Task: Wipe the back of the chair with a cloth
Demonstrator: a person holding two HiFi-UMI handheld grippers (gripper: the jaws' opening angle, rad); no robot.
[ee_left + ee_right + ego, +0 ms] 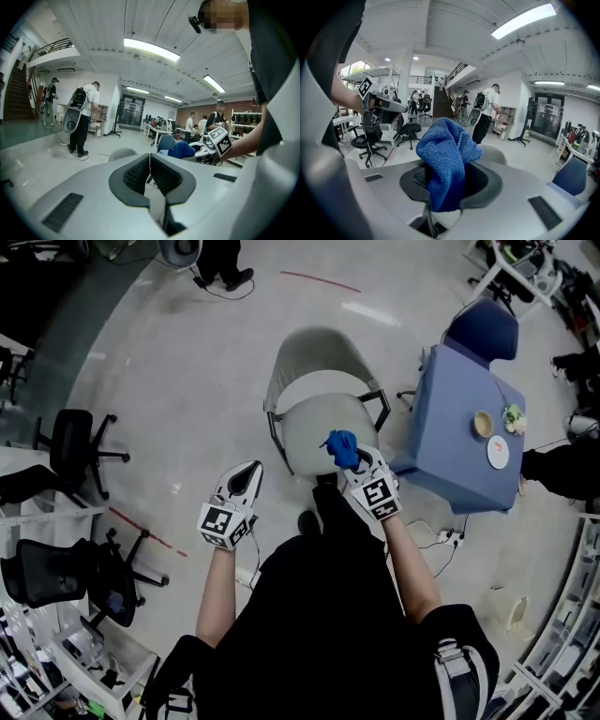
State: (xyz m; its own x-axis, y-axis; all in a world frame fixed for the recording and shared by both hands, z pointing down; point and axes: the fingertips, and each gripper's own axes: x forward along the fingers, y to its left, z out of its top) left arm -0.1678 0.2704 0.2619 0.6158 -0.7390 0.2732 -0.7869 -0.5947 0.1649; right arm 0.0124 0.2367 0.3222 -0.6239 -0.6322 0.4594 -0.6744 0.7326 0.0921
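Observation:
A grey chair [319,418] with a curved backrest [314,348] stands on the floor ahead of me; the top of its back shows as a pale hump [494,152] past my right jaws. My right gripper [349,457] is shut on a bunched blue cloth [341,447], which fills the jaws in the right gripper view [446,161] and hovers over the front of the seat. My left gripper [246,476] hangs to the left of the chair, jaws shut with nothing between them [149,171]. From the left gripper view the cloth [180,150] and the right gripper's marker cube [219,141] appear at the right.
A blue-covered table [464,432] with a bowl and plate stands right of the chair, a blue chair [483,329] behind it. Black office chairs [75,442] sit at the left. People stand further off [86,117]. A cable and power strip [448,538] lie on the floor.

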